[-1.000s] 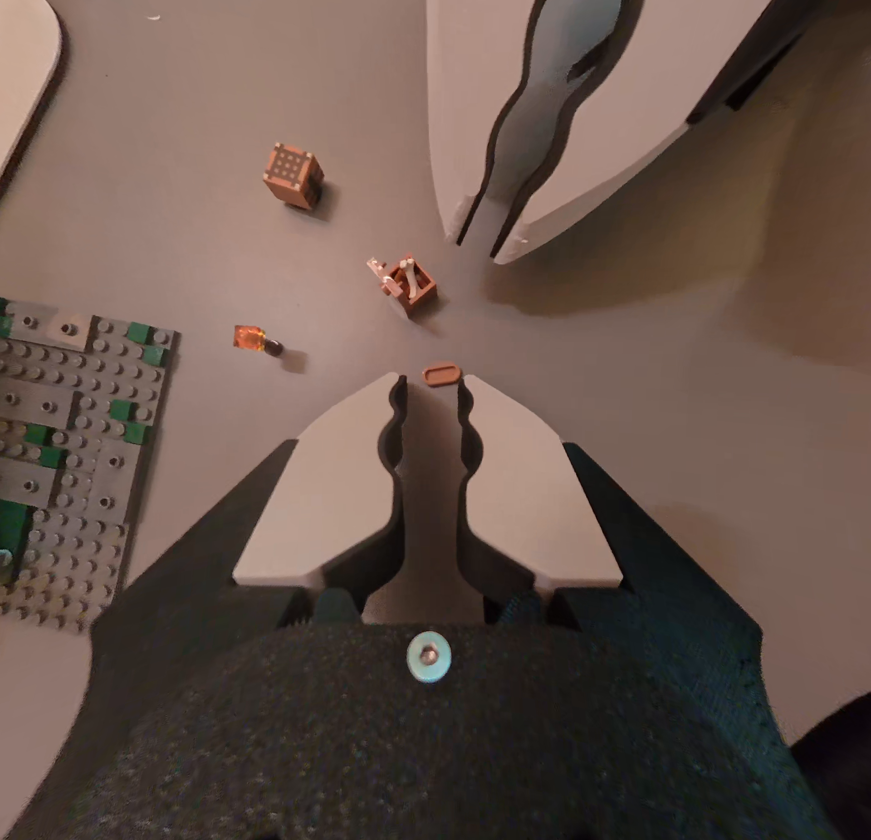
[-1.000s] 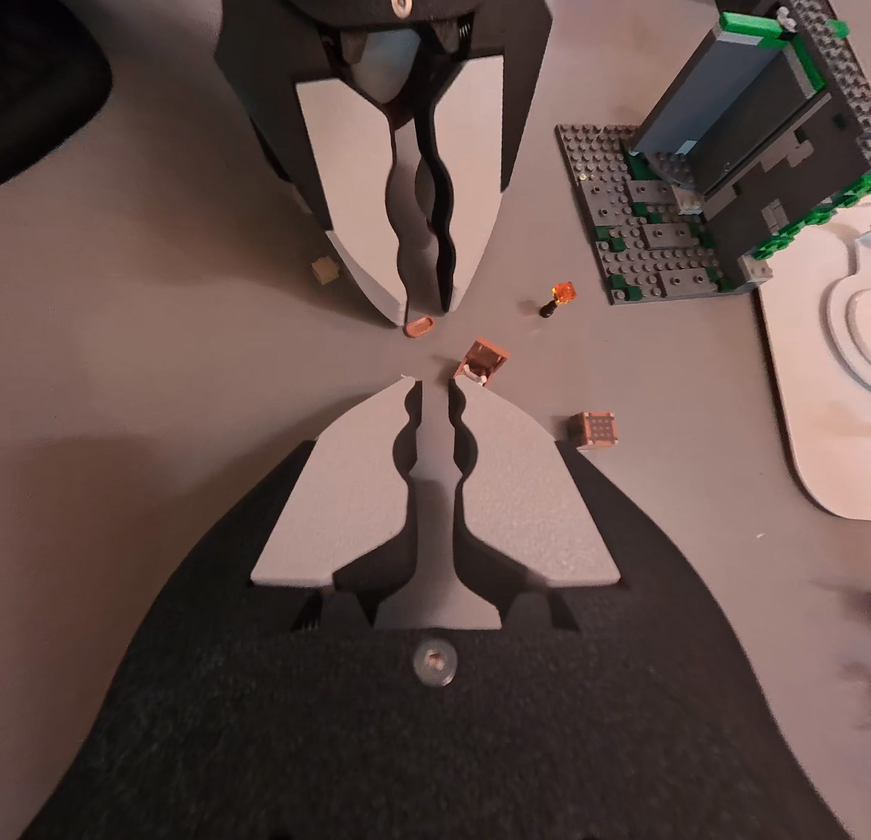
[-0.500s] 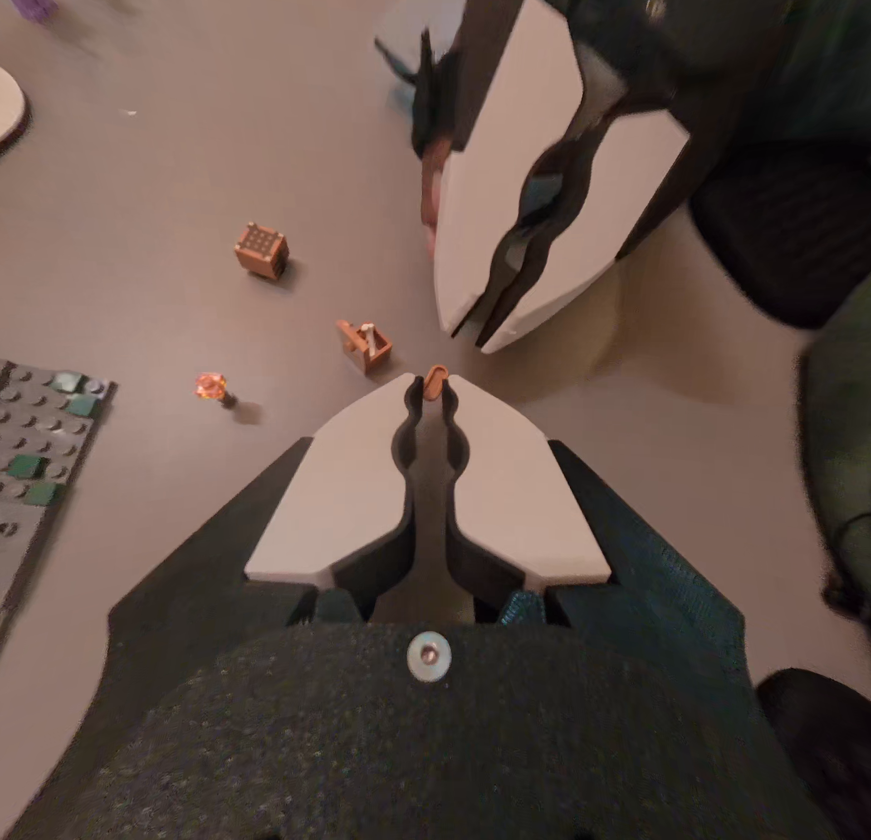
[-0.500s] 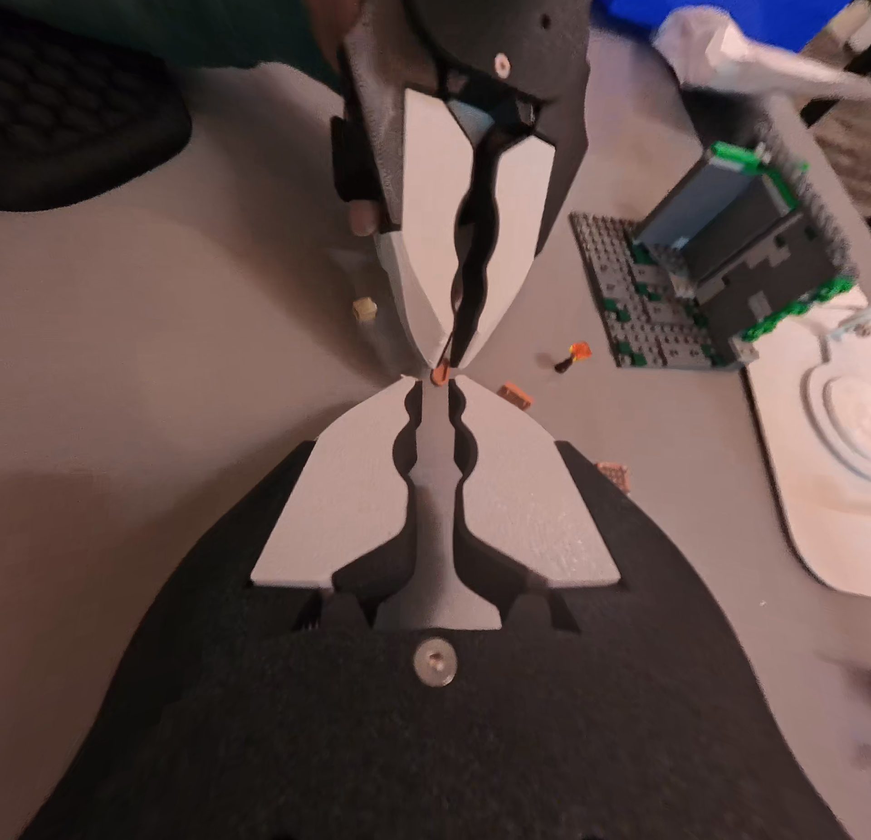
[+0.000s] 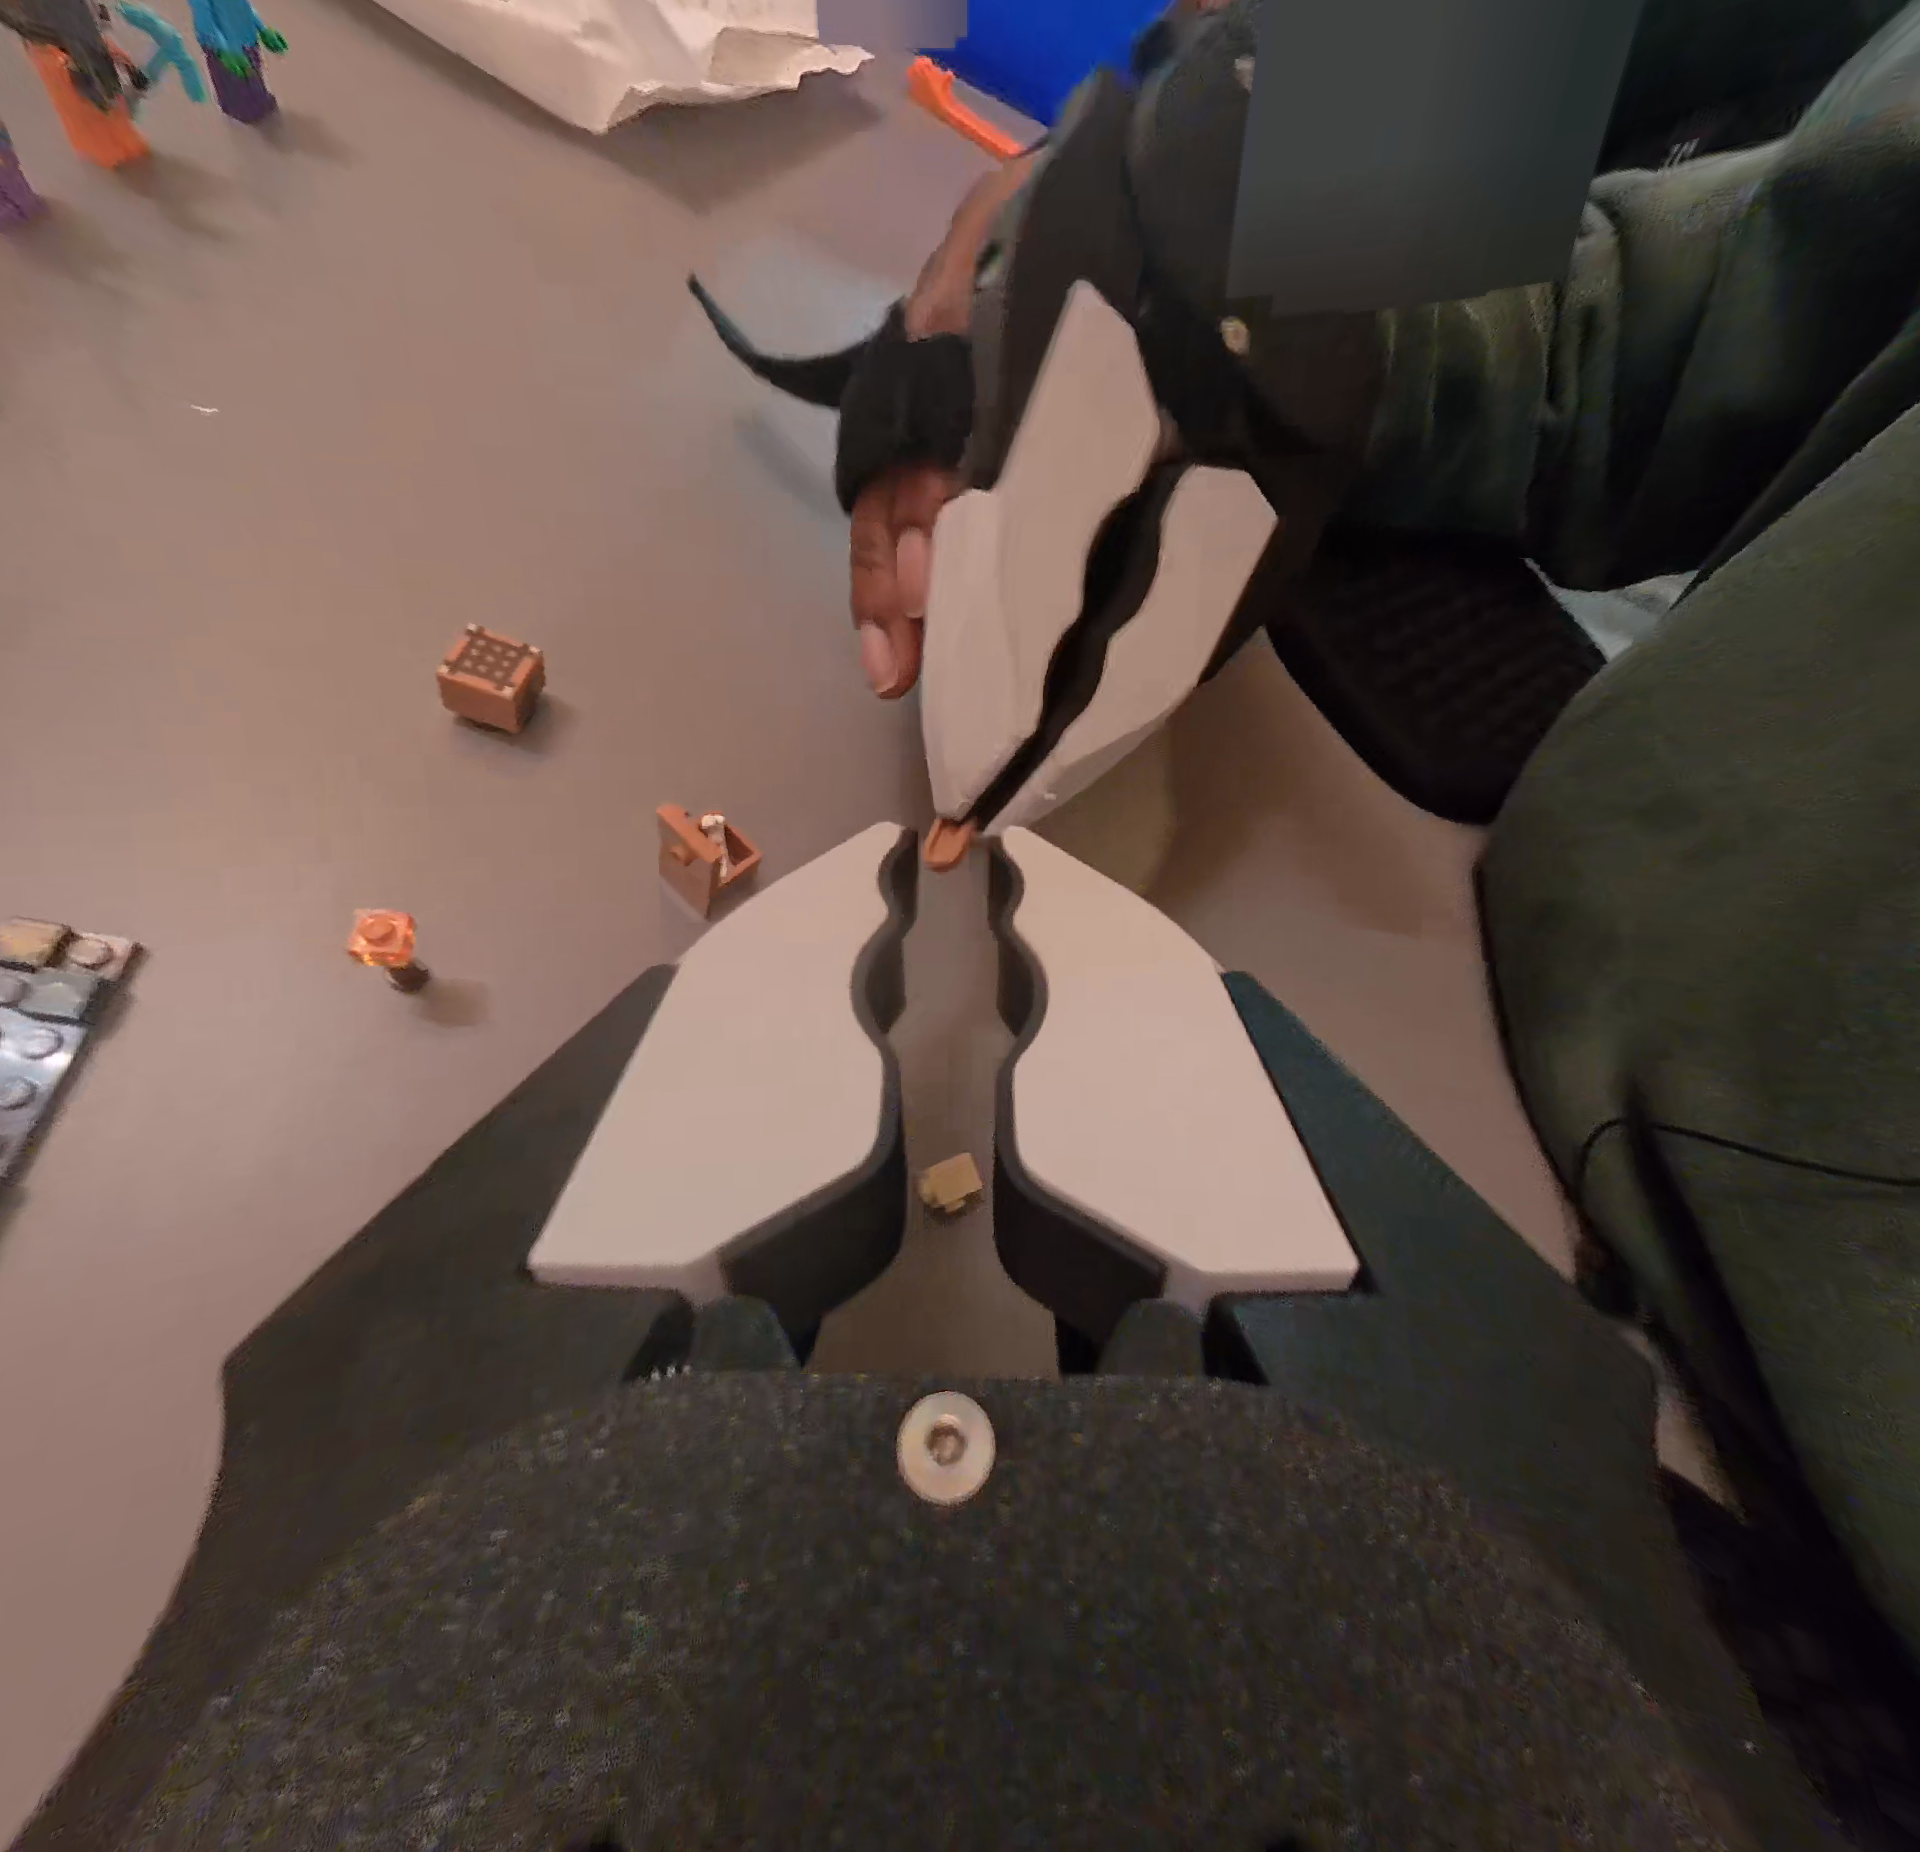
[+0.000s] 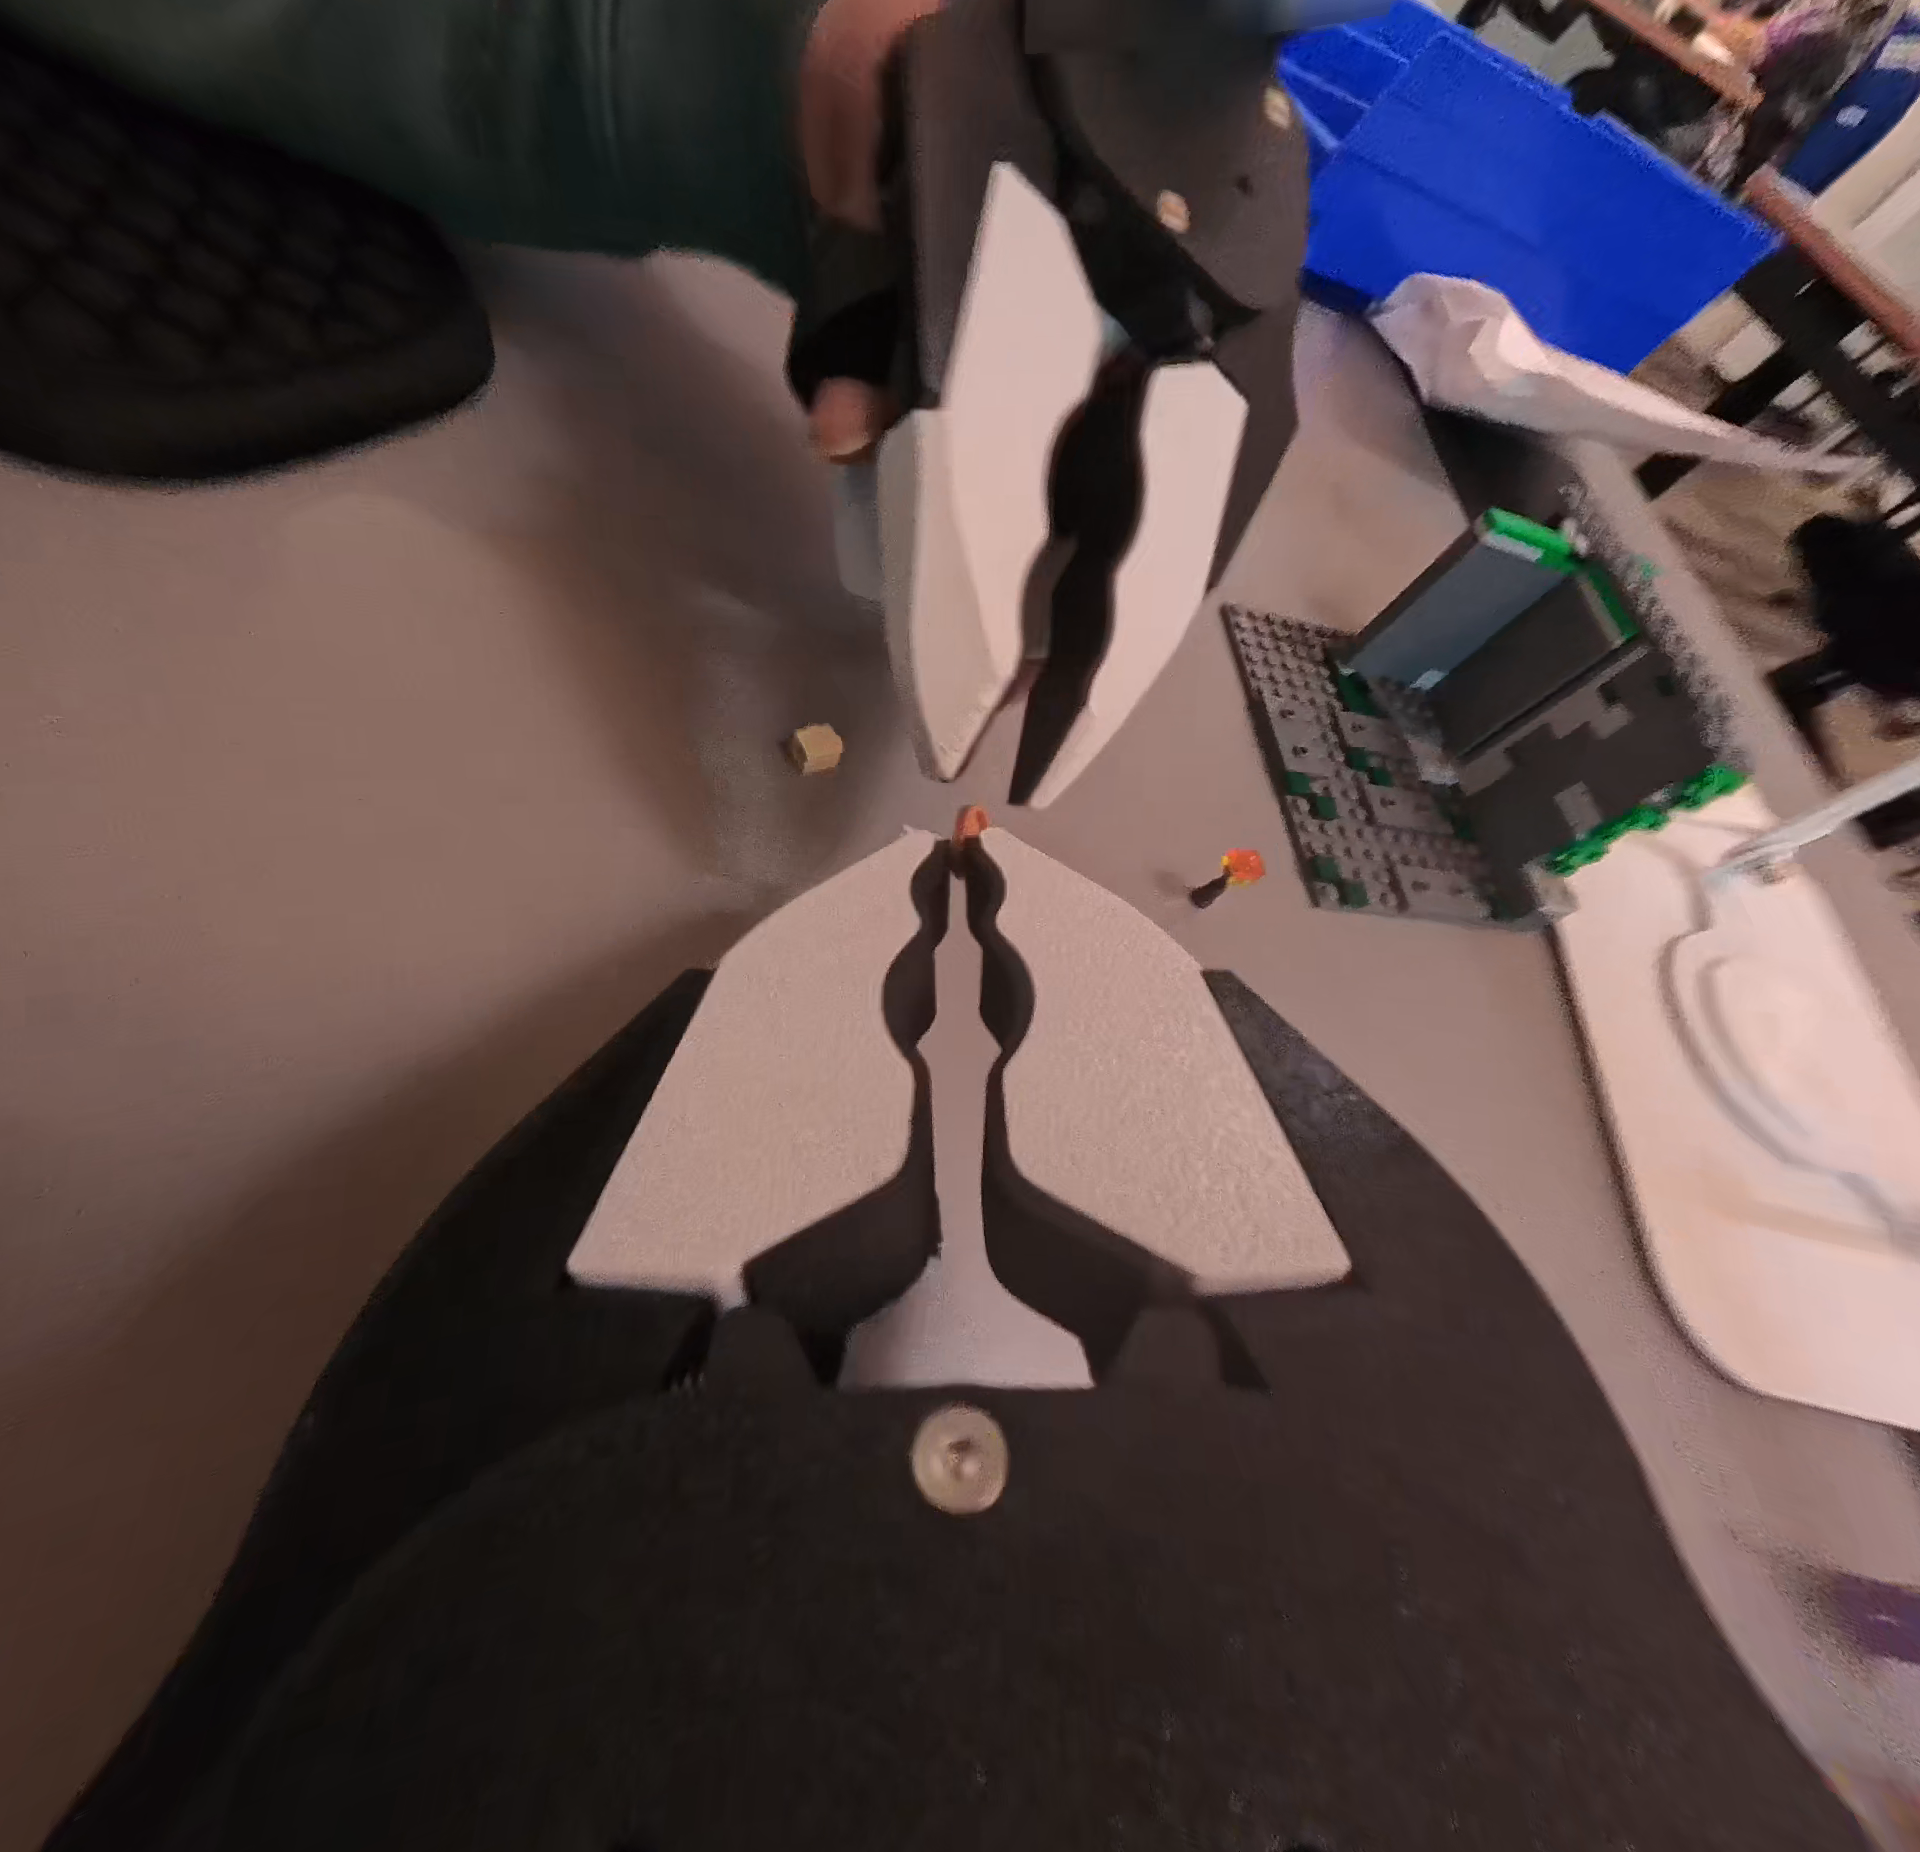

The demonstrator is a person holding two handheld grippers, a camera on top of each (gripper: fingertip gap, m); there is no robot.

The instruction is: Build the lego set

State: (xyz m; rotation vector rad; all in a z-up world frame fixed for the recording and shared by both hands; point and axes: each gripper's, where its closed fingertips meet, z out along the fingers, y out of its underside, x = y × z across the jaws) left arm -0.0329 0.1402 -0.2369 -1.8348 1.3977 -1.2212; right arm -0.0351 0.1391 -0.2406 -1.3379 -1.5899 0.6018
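Observation:
A small flat brown lego piece is pinched at the tips of my right gripper, which reaches in from the upper right. In the right wrist view the piece sticks out of my right gripper, whose fingers are closed on it. My left gripper is open, its tips on either side of the piece without gripping it. It shows from the front in the right wrist view. Both are held above the grey table. The grey and green lego build stands to the right.
On the table lie a brown crate cube, a brown chest, an orange torch and a tan piece. Minifigures and a paper bag are at the back. A white sheet lies right of the build. My two grippers' fingertips are within a few centimetres of each other.
My left gripper took the brown piece off the table and lifted it. My right gripper has now closed on the piece, and my left gripper has opened and let it go.

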